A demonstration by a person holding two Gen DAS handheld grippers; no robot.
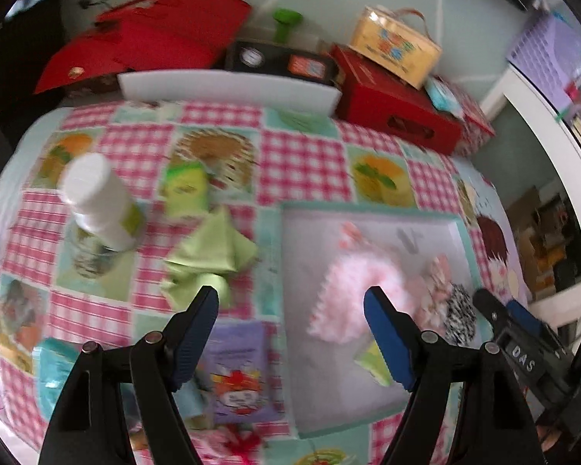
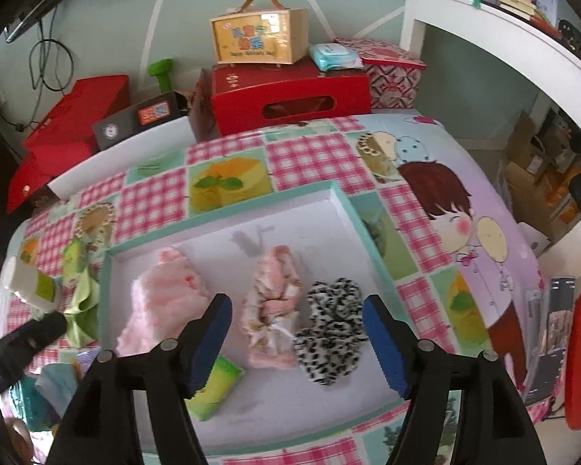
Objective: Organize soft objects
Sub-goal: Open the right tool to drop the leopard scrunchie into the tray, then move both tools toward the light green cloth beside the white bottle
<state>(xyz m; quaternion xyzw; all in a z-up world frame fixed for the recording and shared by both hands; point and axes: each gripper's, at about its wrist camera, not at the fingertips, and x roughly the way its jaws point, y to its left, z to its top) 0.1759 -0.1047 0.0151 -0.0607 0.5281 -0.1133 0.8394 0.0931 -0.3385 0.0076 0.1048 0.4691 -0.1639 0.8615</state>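
Observation:
A shallow tray with a teal rim (image 2: 228, 209) lies on the checked tablecloth. It holds a fluffy pink piece (image 2: 166, 294), a pink patterned scrunchie (image 2: 275, 294), a leopard-print scrunchie (image 2: 331, 333) and a green packet (image 2: 217, 385). My right gripper (image 2: 296, 302) hovers open above the two scrunchies, touching neither. My left gripper (image 1: 290, 294) is open and empty over the tray's left rim (image 1: 286, 271). A crumpled green cloth (image 1: 209, 252) lies on the tablecloth just left of it, and the fluffy pink piece (image 1: 352, 286) just right.
A white bottle (image 1: 97, 197) and a green packet (image 1: 186, 190) stand left of the cloth. Purple (image 1: 240, 372) and teal (image 1: 54, 368) packets lie near the front. Red boxes (image 2: 290, 93) and a yellow case (image 2: 259, 38) line the back, and a white shelf (image 2: 484, 27) stands to the right.

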